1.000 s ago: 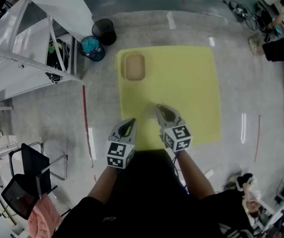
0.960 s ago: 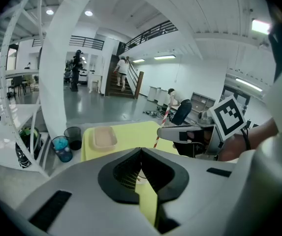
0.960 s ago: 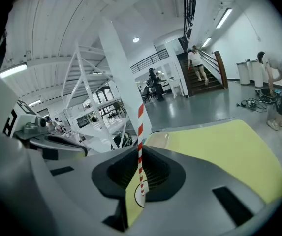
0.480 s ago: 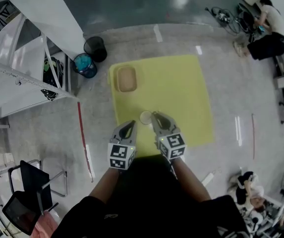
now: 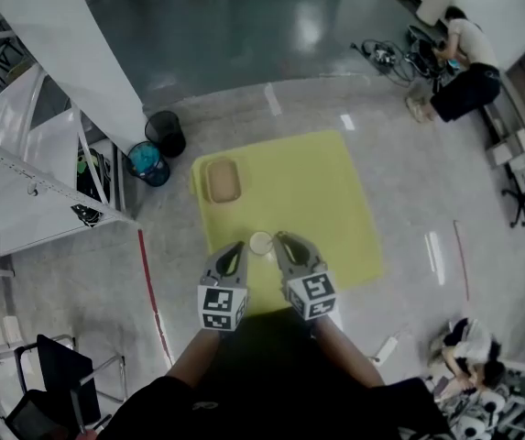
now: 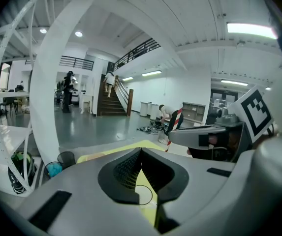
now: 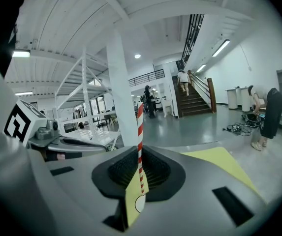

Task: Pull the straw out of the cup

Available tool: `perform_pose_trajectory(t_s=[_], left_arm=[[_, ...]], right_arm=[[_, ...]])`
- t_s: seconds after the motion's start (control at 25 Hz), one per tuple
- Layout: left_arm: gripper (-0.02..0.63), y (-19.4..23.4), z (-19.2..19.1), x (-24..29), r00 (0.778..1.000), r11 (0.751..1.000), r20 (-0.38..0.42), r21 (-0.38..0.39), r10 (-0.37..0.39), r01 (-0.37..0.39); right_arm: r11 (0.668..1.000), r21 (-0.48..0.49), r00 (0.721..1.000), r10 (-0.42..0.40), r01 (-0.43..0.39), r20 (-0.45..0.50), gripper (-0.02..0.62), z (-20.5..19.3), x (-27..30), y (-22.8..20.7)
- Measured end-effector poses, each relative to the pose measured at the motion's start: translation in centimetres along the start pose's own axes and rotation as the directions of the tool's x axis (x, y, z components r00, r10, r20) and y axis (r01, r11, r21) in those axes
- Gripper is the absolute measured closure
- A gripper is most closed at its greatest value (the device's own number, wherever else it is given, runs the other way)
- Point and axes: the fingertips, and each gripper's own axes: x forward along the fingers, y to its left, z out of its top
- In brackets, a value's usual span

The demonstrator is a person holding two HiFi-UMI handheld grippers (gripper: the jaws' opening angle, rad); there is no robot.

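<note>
Our right tongs (image 7: 140, 156) are clenched on the striped straw (image 7: 140, 132), which stands upright between them and looks clear of the cup (image 5: 260, 242) just beneath. Our left tongs (image 6: 141, 154) alongside are closed and empty. The pull looks done, so next we should lay the straw aside.

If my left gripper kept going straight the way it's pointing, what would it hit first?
Probably the far part of the yellow mat. The left gripper points past the cup, which sits below its line. Depth is unclear, so it could be the floor beyond.
</note>
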Motion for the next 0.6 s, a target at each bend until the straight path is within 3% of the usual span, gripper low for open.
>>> perform_pose_trajectory(t_s=[0.6], left_arm=[[0.563,-1.9,2.9,-2.0,0.996,0.999,0.086,0.041,-0.03,0.027]], right_arm=[[0.999,-0.04,0.997,-0.021,0.024,0.075,0.56,2.6,-3.2,1.6]])
